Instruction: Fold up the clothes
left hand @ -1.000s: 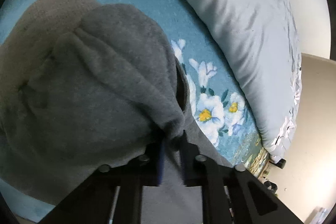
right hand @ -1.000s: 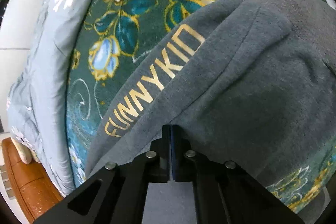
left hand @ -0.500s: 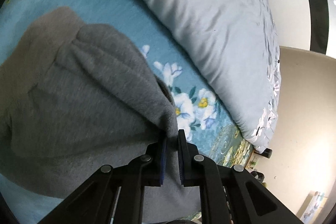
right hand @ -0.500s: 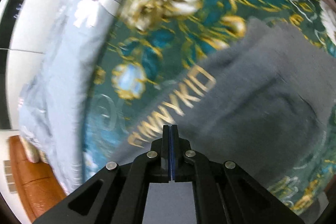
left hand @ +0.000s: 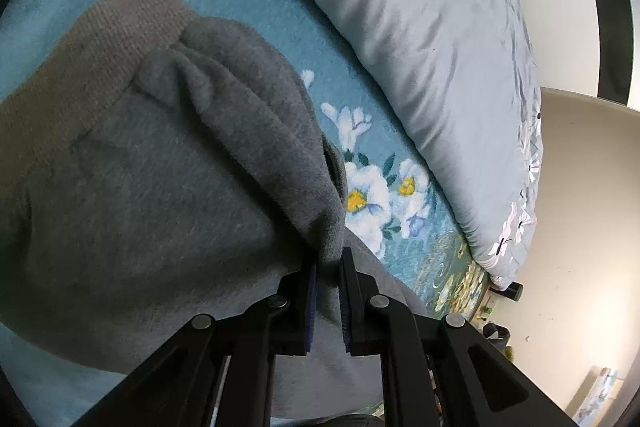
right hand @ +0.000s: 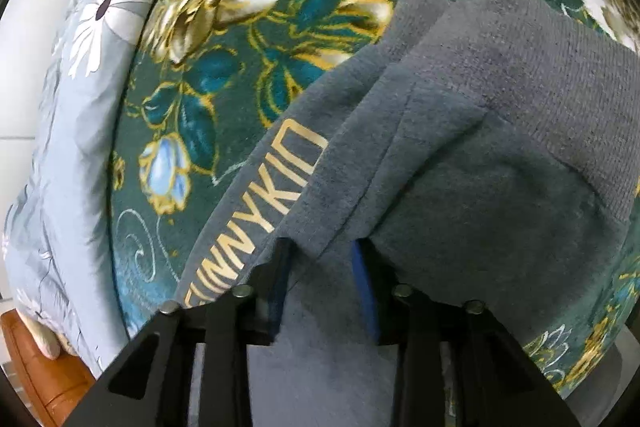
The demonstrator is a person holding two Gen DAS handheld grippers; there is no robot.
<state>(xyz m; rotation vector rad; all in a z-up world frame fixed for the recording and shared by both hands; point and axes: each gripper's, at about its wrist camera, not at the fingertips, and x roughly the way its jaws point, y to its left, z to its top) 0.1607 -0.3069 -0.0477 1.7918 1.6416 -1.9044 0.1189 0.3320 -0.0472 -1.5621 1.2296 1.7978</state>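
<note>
Grey sweatpants [left hand: 152,187] on floral bed [right hand: 248,75] beside pale duvet [left hand: 420,27], left gripper [left hand: 329,267] jaws narrow, pinching a bunched fold, right gripper [right hand: 320,259] jaws just opening, fabric loose between them

Fuzzy matt grey sweatpants [left hand: 160,187] on plush floral blanket [right hand: 248,75]; silky quilt [left hand: 420,27].

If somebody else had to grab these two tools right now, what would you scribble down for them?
Left tool: shut on a bunched fold of the grey sweatpants.
Right tool: has just been opening; fabric lies between its fingers, not pinched.
Sweatpants lie on the floral blanket, beside the pale quilt; gold lettering shows at the edge.
Done: one layer lies folded over.
Left: let go on the left, smooth it, probably fold again.
</note>
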